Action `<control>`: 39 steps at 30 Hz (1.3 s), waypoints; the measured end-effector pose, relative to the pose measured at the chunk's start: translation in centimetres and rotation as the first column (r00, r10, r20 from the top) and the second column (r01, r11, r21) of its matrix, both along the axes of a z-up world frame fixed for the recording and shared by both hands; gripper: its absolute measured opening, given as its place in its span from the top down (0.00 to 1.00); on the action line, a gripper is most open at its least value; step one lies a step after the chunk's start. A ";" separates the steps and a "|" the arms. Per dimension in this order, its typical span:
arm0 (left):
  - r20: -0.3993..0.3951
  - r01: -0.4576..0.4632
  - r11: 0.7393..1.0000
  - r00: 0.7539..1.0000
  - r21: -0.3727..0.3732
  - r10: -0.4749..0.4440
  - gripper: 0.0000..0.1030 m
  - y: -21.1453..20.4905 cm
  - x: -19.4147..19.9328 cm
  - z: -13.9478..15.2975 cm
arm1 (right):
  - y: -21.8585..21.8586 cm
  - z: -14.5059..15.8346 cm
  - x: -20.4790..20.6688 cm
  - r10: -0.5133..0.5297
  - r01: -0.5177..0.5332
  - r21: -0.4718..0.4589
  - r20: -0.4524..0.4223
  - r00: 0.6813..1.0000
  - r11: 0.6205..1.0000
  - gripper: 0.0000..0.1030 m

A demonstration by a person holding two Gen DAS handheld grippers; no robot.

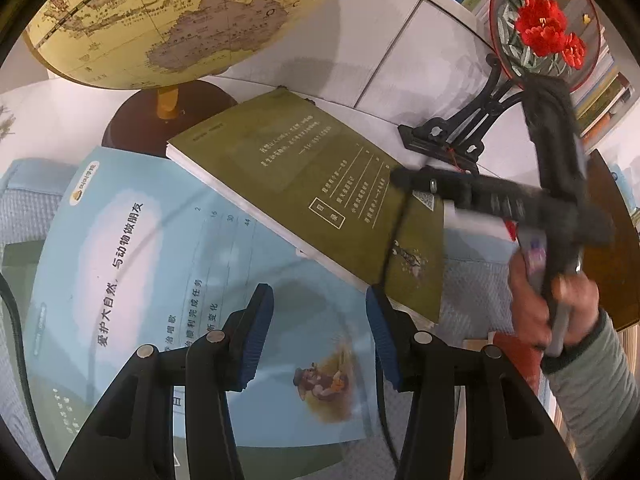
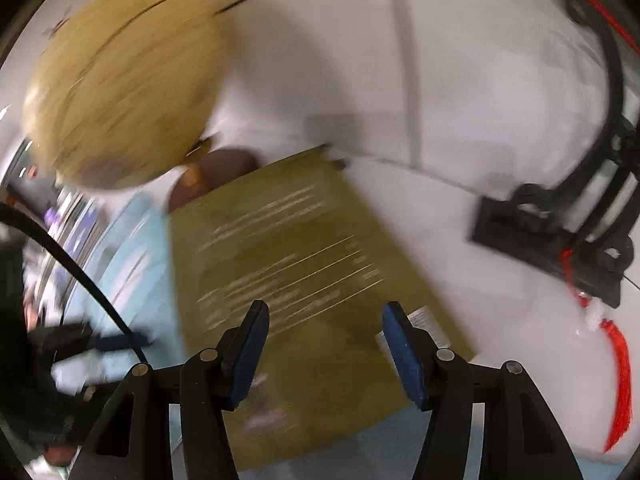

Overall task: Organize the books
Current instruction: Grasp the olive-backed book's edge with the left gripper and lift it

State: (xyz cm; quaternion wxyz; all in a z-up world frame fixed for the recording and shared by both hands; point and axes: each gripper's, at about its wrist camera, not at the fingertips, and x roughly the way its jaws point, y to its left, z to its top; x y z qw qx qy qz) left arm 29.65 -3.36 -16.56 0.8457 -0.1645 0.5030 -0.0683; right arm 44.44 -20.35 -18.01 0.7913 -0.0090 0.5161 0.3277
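Observation:
An olive-green book (image 1: 304,184) lies tilted on top of a light-blue book (image 1: 168,280), back covers up. My left gripper (image 1: 320,336) is open and empty above the blue book, its right pad near the green book's corner. My right gripper (image 1: 404,178) shows in the left wrist view, reaching over the green book's right edge. In the blurred right wrist view the right gripper (image 2: 324,344) is open above the green book (image 2: 304,248), with nothing between its pads. The blue book (image 2: 136,260) shows at its left.
A yellow globe (image 1: 168,16) on a brown base stands behind the books. A round red-flower ornament (image 1: 540,28) on a black stand (image 1: 452,136) is at the right. White cabinet doors (image 1: 400,60) are behind. A bookshelf (image 1: 608,92) is at the far right.

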 end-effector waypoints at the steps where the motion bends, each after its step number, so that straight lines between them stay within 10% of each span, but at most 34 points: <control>1: 0.003 0.002 1.000 1.000 0.003 -0.002 0.56 0.0 0.0 0.0 | -0.5 -0.1 0.5 -0.013 0.013 0.003 -0.009 1.000 1.000 0.43; 16: 0.036 0.013 0.999 0.999 -0.030 -0.012 0.56 0.0 1.0 -0.5 | 0.3 -1.6 1.9 0.144 -0.142 0.029 -0.113 0.983 0.989 0.43; 39: -0.037 0.027 0.998 0.999 0.052 -0.025 0.43 5.3 -10.1 0.2 | 3.3 -0.4 -16.9 0.335 -0.333 0.039 -0.164 0.928 0.942 0.43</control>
